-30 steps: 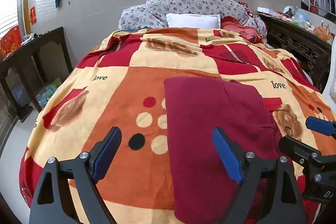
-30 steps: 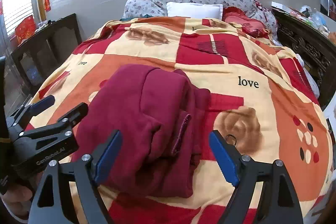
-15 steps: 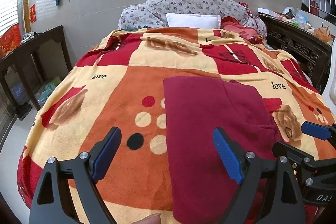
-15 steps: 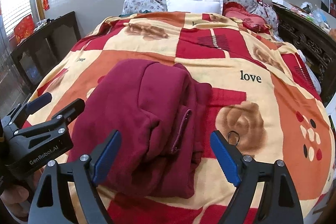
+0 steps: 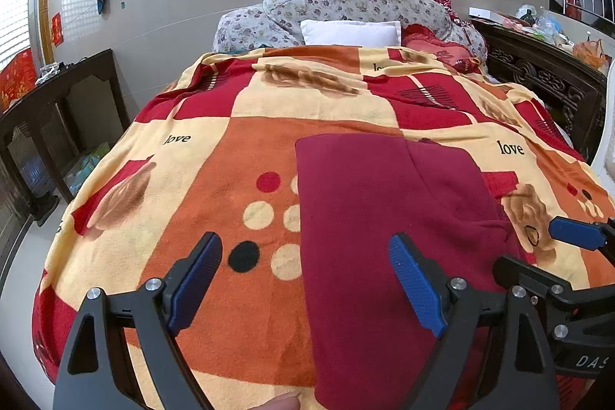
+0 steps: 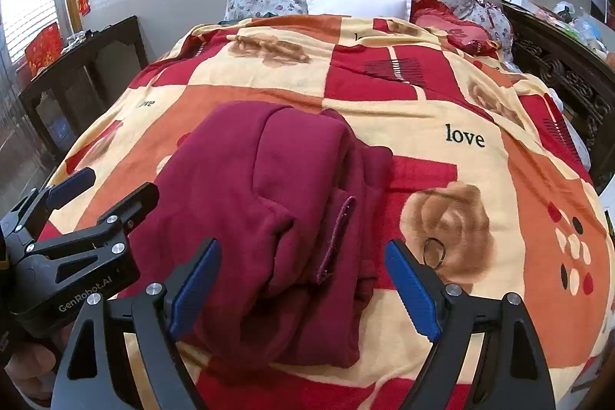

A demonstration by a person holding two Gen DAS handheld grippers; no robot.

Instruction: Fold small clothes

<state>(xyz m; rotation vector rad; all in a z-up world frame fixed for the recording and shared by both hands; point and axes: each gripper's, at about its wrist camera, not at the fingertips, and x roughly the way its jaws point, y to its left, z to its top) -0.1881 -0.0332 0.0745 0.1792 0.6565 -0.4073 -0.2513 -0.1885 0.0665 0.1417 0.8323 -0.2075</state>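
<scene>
A dark red garment lies folded into a long strip on the patterned bed blanket. In the right wrist view the garment shows stacked folds and a loose hem edge on its right side. My left gripper is open and empty, hovering above the garment's left edge near the bed's foot. My right gripper is open and empty, above the garment's near end. Each gripper shows in the other's view: the right one at the right edge, the left one at the left.
A white pillow and floral bedding lie at the bed's head. A dark wooden table stands left of the bed; a carved wooden headboard piece with clutter runs along the right. A small ring lies on the blanket.
Both grippers have drawn back slightly toward the bed's foot and stay open. The garment has not moved.
</scene>
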